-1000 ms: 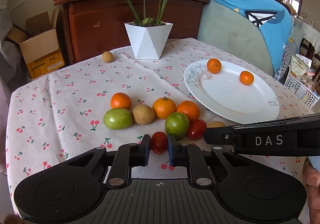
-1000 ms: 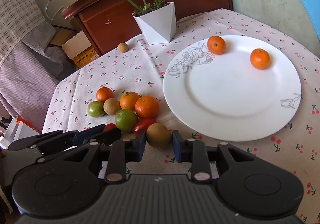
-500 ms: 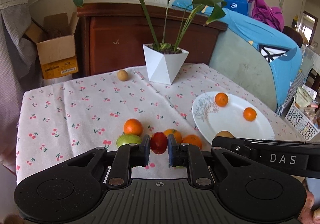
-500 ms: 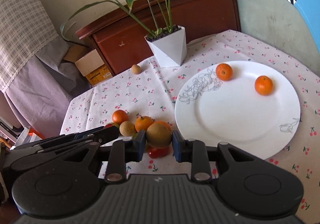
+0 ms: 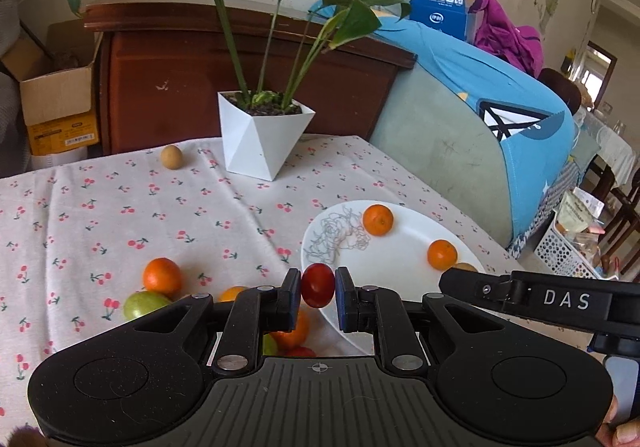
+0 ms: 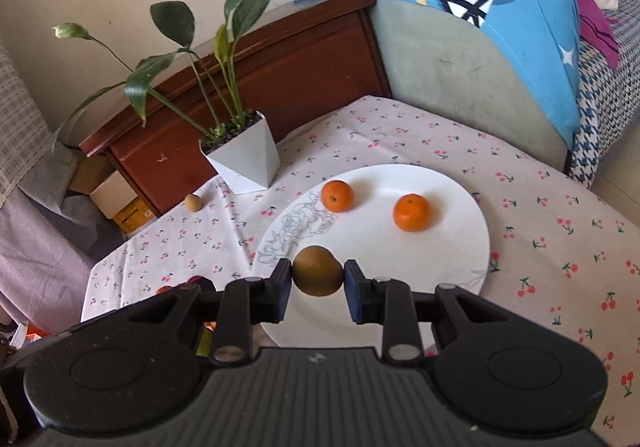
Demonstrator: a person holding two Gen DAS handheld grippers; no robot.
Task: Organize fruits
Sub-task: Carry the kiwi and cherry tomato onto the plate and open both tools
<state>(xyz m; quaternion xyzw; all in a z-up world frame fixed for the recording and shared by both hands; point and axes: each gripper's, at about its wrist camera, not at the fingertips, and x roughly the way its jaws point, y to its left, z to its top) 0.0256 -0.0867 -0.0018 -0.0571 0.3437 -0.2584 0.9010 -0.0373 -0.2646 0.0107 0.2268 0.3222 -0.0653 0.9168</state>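
Both carried fruits are small, round and smooth, each pinched at only two spots, so either could roll out of its hold and drop among the fruit on the tabletop (image 5: 120, 207) if a hand tilts or jolts. Set down carelessly on the white plate (image 6: 460, 247), they might roll on the glazed surface and knock the two mandarins (image 6: 412, 212) already lying there.

Left gripper (image 5: 318, 289) — narrowed to a tight pinch on a red cherry tomato (image 5: 318, 284), held in the air just short of the plate's near-left rim.

Right gripper (image 6: 318, 279) — slightly wider, clamped on a round brown fruit (image 6: 317, 276), raised over the plate's near edge, on the side bearing the drawn rose.

Left of the plate, an orange (image 5: 162, 277) and a green fruit (image 5: 142, 305) lie on the cloth; beyond it stands a white plant pot (image 5: 262, 139).
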